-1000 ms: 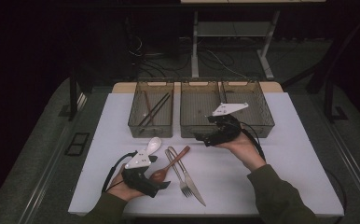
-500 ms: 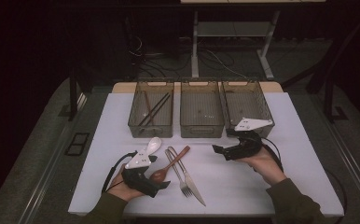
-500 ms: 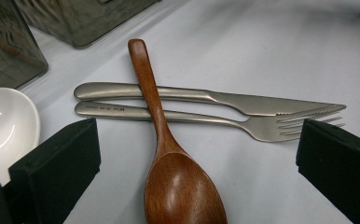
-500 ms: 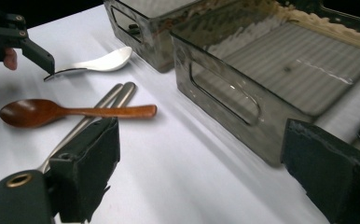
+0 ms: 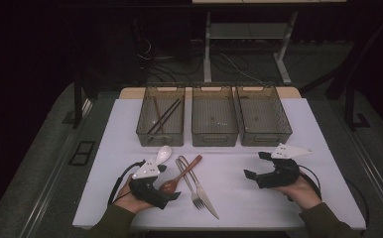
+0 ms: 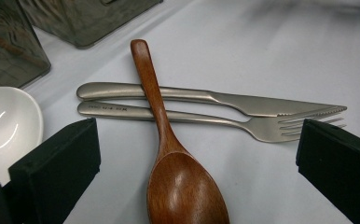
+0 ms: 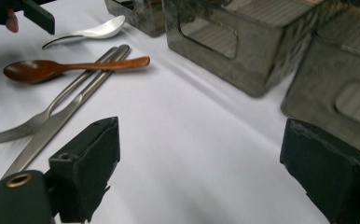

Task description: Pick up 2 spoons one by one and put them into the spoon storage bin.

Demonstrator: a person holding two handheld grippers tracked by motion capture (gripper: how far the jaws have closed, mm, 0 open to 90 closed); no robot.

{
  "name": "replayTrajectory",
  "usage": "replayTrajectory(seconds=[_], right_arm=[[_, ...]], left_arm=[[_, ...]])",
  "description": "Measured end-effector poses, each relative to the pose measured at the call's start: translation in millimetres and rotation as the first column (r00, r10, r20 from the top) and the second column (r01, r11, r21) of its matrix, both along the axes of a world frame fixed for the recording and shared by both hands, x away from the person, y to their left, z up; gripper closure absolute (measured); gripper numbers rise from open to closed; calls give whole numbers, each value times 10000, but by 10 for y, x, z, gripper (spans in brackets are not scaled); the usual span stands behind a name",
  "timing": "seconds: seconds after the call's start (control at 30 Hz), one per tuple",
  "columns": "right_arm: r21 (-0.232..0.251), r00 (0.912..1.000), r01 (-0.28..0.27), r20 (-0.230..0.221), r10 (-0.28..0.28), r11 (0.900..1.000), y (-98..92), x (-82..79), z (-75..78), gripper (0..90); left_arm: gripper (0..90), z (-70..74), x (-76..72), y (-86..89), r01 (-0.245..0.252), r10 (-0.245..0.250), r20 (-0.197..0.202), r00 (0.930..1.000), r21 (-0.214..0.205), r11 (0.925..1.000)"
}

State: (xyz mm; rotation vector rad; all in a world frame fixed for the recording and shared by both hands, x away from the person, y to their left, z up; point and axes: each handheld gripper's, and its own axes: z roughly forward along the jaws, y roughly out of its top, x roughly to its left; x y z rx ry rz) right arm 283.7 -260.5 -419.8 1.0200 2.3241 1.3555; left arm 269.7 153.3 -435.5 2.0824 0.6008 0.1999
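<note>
While your left gripper (image 5: pixel 172 194) hovers at the lower left of the high view, its fingers (image 6: pixel 57 168) spread wide and pinching nothing, the wooden spoon (image 6: pixel 178 182) lies between them on the white surface (image 5: pixel 229 173), its handle crossing the fork (image 6: pixel 192 119) and knife (image 6: pixel 243 102). Your right gripper (image 5: pixel 255 166), at lower right, is also spread and empty. You seem to be at the pick-up step: lower, close on the spoon's neck, and lift without dragging the metal pieces.
</note>
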Motion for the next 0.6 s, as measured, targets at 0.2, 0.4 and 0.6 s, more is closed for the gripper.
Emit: replayTrajectory(seconds=[0.2,0.4,0.6], right_arm=[[419,9996,268,-103,-264,9988,-192,-139,-65,123],[577,9991,327,-270,-312,9978,-300,-258,-150,122],[522,9980,510,-398,-490,9973,-354,-336,-186,122]], left_arm=[[0,18,-12,14,-105,105,57,9999,-92,9999],[0,0,8,-4,-115,115,16,9999,-1,9999],[0,33,29,21,-173,171,163,9997,96,9998]])
